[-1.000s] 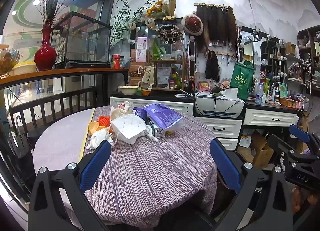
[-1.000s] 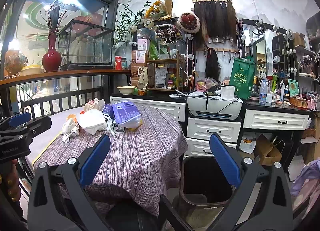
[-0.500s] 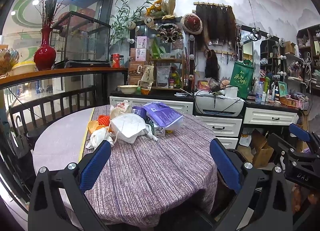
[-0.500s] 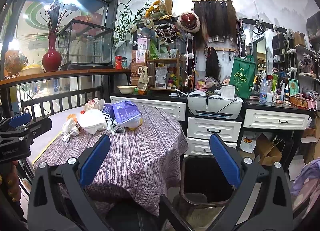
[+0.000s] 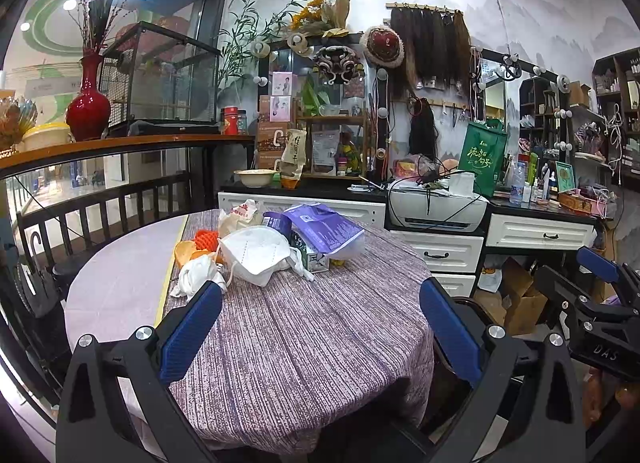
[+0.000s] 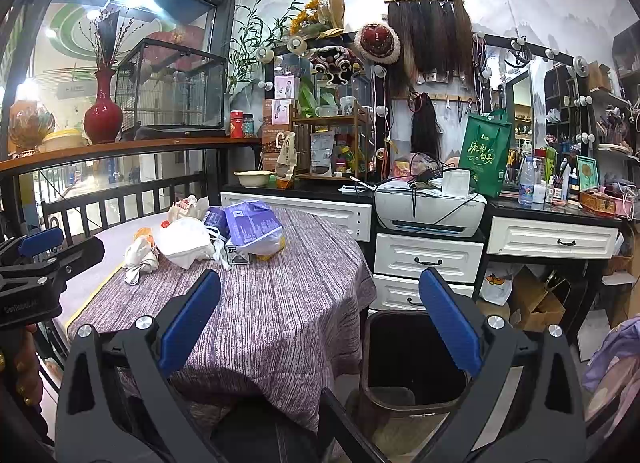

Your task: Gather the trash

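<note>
A pile of trash lies at the far side of the round table (image 5: 304, 343): a white face mask (image 5: 256, 251), a purple plastic bag (image 5: 324, 229), a small carton (image 5: 312, 257), crumpled white tissue (image 5: 196, 275), orange peel (image 5: 186, 251) and a bread wrapper (image 5: 238, 217). The pile also shows in the right wrist view, with the mask (image 6: 184, 241) and purple bag (image 6: 252, 225). A dark trash bin (image 6: 412, 367) stands on the floor right of the table. My left gripper (image 5: 320, 327) is open and empty over the near table. My right gripper (image 6: 318, 321) is open and empty, between table edge and bin.
A white drawer cabinet (image 6: 428, 259) with a printer (image 6: 430, 209) stands behind the table. A railing with a wooden shelf (image 5: 120, 145) and a red vase (image 5: 88, 103) runs along the left. Cardboard boxes (image 6: 536, 299) sit on the floor at the right.
</note>
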{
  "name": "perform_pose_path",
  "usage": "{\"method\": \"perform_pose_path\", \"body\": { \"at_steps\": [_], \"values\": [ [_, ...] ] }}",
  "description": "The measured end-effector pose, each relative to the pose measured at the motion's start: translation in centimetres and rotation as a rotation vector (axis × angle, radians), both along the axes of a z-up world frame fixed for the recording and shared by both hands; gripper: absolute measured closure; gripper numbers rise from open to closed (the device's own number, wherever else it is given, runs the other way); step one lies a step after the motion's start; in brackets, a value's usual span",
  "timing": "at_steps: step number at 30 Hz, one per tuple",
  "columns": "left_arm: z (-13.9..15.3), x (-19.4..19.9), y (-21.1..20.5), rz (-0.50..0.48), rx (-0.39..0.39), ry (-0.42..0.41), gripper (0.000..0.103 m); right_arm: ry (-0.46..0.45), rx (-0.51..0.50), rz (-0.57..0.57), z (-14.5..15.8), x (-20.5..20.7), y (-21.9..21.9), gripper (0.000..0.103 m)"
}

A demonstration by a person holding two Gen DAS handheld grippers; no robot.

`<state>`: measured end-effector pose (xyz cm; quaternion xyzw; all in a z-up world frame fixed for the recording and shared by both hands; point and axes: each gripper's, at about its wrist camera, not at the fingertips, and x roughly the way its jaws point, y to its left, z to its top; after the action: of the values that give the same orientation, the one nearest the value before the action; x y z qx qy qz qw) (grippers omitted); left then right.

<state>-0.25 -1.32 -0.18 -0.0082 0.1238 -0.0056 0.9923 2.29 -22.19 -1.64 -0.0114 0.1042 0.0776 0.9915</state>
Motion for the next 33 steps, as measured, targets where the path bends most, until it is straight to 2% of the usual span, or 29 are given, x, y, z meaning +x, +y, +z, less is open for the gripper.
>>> {"method": "perform_pose_path", "body": {
  "at_steps": [33],
  "values": [
    [-0.19,0.10,-0.07,-0.001,0.002,0.006,0.005,0.016,-0.003,0.003,-0.75,0.19,0.24,0.005]
  ]
}}
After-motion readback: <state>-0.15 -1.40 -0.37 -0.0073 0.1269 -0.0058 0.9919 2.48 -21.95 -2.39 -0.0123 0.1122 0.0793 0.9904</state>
